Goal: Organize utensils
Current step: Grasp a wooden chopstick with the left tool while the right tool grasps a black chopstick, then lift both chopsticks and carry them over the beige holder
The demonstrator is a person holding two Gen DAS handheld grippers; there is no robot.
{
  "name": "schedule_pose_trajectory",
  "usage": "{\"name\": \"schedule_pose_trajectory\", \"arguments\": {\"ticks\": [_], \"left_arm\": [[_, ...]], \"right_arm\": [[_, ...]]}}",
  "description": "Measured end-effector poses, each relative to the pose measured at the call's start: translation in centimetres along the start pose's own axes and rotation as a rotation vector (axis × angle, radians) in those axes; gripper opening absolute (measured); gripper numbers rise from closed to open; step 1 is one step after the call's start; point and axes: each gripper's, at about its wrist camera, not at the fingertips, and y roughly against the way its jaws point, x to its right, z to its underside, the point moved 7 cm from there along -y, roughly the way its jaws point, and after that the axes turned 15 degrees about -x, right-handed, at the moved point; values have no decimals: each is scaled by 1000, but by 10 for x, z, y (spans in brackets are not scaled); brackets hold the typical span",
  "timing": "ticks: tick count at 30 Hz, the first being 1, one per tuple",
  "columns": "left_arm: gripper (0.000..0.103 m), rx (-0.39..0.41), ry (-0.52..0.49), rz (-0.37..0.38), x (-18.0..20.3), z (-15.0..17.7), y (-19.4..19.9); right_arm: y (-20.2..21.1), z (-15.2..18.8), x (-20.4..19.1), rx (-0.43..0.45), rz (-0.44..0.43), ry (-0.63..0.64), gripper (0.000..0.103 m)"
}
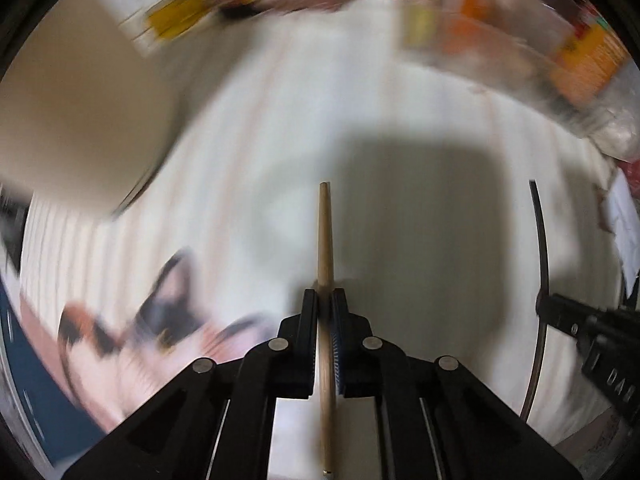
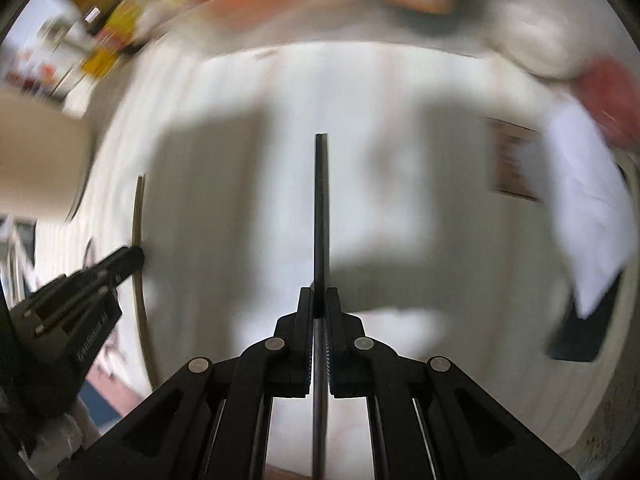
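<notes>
My left gripper (image 1: 325, 294) is shut on a light wooden chopstick (image 1: 325, 236) that sticks out forward past the fingertips, above a white table (image 1: 420, 264). My right gripper (image 2: 319, 292) is shut on a black chopstick (image 2: 321, 208) that also points forward. In the left wrist view the right gripper (image 1: 538, 308) shows at the right edge with the black chopstick (image 1: 541, 240). In the right wrist view the left gripper (image 2: 140, 254) shows at the left with the wooden chopstick (image 2: 138, 216). Both views are motion-blurred.
Blurred yellow and orange packages (image 1: 588, 64) and a clear bag line the table's far side. A cat-patterned cloth (image 1: 160, 320) lies at the left. White paper (image 2: 584, 200) and a dark flat object (image 2: 580, 336) lie at the right. A beige surface (image 1: 80, 112) is at far left.
</notes>
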Motion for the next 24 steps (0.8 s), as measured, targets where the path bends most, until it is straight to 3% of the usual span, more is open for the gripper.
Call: {"name": "schedule_pose_trajectory", "arguments": {"ticks": [3, 7, 15, 24], "left_arm": [[4, -29, 97, 13, -36, 23, -4], [5, -35, 152, 52, -52, 35, -6], [5, -15, 157, 42, -54, 37, -6], [5, -53, 162, 30, -62, 38, -7]], "right_arm": [[-10, 6, -41, -45, 36, 114, 5], [-16, 11, -60, -75, 136, 205, 5], [-19, -8, -78, -172, 170, 226, 6], [-18, -8, -75, -188, 173, 213, 6]]}}
